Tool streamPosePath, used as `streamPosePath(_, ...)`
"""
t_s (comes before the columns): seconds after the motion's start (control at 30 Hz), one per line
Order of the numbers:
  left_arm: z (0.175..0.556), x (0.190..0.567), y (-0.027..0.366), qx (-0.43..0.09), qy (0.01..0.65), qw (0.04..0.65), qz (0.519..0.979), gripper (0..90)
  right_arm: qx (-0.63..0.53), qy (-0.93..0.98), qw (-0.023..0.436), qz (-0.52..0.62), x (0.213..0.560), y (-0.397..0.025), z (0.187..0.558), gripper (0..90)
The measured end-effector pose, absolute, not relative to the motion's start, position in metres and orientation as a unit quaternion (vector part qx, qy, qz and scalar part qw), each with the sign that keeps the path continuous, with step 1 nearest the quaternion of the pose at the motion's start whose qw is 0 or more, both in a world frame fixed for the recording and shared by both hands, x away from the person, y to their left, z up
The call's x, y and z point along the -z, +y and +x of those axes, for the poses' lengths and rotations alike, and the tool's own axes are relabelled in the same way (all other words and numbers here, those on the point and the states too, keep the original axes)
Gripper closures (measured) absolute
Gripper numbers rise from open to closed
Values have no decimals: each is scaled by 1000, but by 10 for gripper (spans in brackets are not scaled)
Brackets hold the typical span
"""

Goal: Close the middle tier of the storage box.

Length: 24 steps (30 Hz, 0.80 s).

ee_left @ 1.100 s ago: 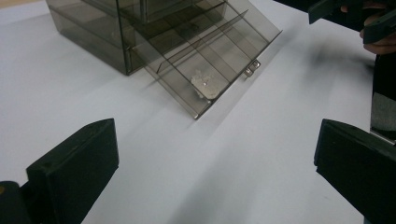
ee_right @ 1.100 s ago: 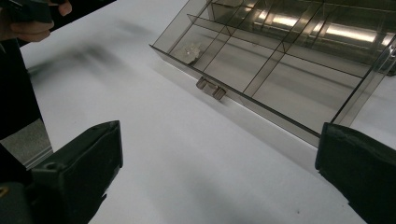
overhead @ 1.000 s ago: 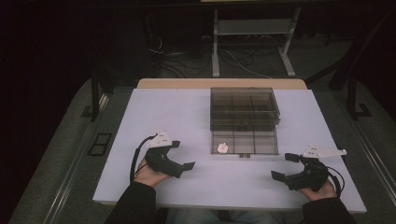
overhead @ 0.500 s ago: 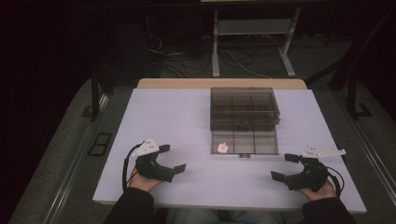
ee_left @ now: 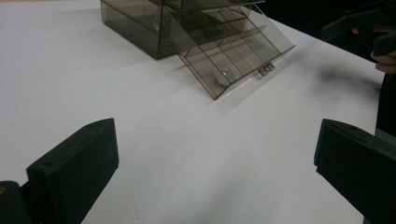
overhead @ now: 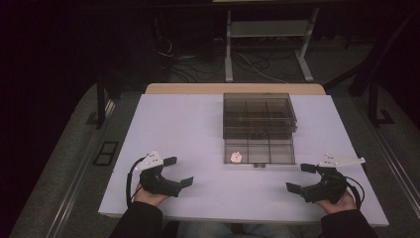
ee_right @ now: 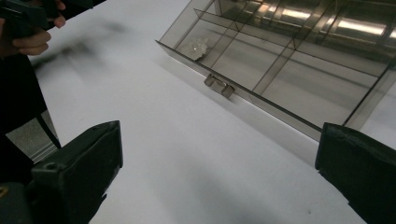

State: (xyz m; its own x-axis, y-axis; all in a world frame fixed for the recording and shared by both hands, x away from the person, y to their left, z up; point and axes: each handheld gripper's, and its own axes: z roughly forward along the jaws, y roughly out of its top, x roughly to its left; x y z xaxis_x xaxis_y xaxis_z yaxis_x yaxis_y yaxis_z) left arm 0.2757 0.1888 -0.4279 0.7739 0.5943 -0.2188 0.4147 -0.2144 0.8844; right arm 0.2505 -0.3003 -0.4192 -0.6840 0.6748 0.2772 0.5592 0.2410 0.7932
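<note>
White bench (overhead: 198,129); my left gripper (overhead: 179,172) and right gripper (overhead: 296,177) gape empty near the brittle-looking clear organizer box (overhead: 258,126), best gripped by its front latch (overhead: 257,164)

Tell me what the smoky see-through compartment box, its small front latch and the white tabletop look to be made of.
Smoky see-through compartment box: likely rigid tinted plastic, glossy; its dividers show through the walls and catch highlights.
Small front latch: the same clear plastic, probably, or metal; too small to tell.
White tabletop: smooth matte board, perhaps laminate; even, soft shadows and no glare.
</note>
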Motion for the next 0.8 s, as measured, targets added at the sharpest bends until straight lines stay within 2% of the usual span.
streamPosePath(0.27,275,429,186,-79,323,534,778,0,-471,795,53,379,406,-294,252,3)
streamPosePath(0.8,276,429,187,-76,321,536,777,0,-452,814,30,364,401,-271,268,3)
